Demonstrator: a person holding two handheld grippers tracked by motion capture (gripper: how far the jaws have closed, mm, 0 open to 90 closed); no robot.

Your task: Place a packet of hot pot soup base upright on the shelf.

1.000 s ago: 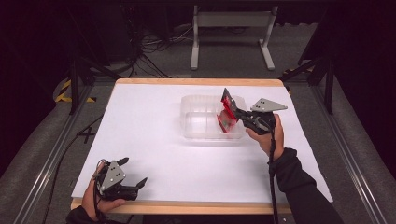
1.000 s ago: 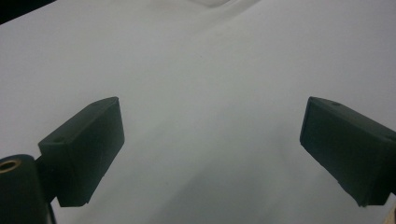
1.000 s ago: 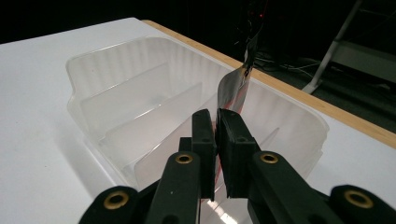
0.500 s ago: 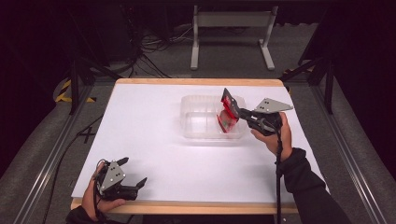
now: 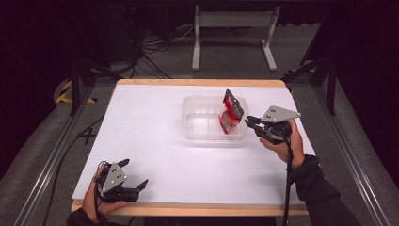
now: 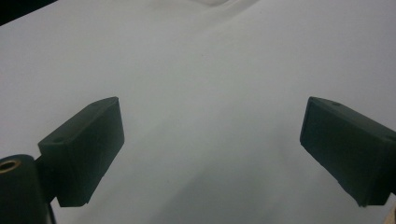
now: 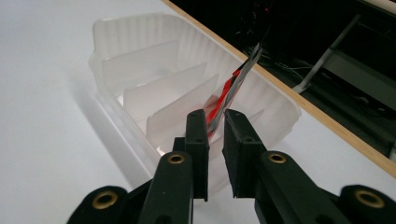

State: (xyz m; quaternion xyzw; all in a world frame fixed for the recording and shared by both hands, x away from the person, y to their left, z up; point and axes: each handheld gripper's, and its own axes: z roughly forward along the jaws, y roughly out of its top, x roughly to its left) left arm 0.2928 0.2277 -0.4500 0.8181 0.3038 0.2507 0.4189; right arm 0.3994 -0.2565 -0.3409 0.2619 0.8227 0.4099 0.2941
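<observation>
the packet (image 5: 230, 112) stands on edge in the right end of the tray (image 5: 197, 137), tilted, its top poking over the rim and its foot down among the dividers. your right tool (image 5: 249, 122) sits just outside the tray's right wall with the jaws a narrow slit apart. they have just been opening, and from above nothing is between them. in the right gripper view the packet (image 7: 233, 86) lines up with that slit, so its lower edge may yet be brushing a pad (image 7: 196, 126); i can't tell for sure. that is the main risk. pull away at a slant and a snagged corner could drag the packet up and out over the rim, or tip it flat across the dividers instead of leaving it in its slot. the tray is light, thin plastic, and your tool is close enough to its wall that a nudge would likely skid it over the tabletop (image 5: 155, 122) and topple the packet. so widen the jaws a touch more, then draw straight back and clear of the rim. your left tool (image 5: 133, 173) rests at the near left corner, jaws wide apart on nothing, well away from the tray. keep its cable off the edge there.
</observation>
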